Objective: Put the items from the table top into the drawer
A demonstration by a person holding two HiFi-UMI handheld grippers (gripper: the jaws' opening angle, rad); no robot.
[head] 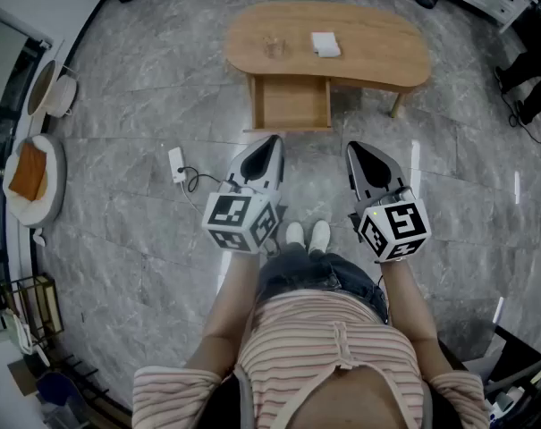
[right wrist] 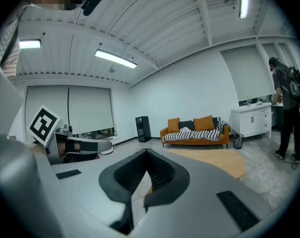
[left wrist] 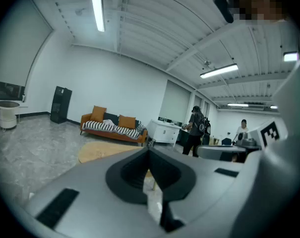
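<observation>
Currently, in the head view, both grippers sit side by side at frame centre, well short of the table. The left gripper (head: 274,141) has its jaws fully closed with nothing between them. The right gripper (head: 353,148) has its jaws closed together and is likewise empty.

Only the head view shows the task items. A small clear item (head: 273,46) and a white block (head: 325,45) lie apart on the tabletop (head: 377,56) at upper centre. The drawer (head: 292,104) stands pulled out below the tabletop's near edge.

Only the gripper views show the room beyond the table: an orange sofa (left wrist: 112,128) and a white cabinet (left wrist: 164,132). The right gripper view also shows a standing person (right wrist: 288,113) at its right edge.
</observation>
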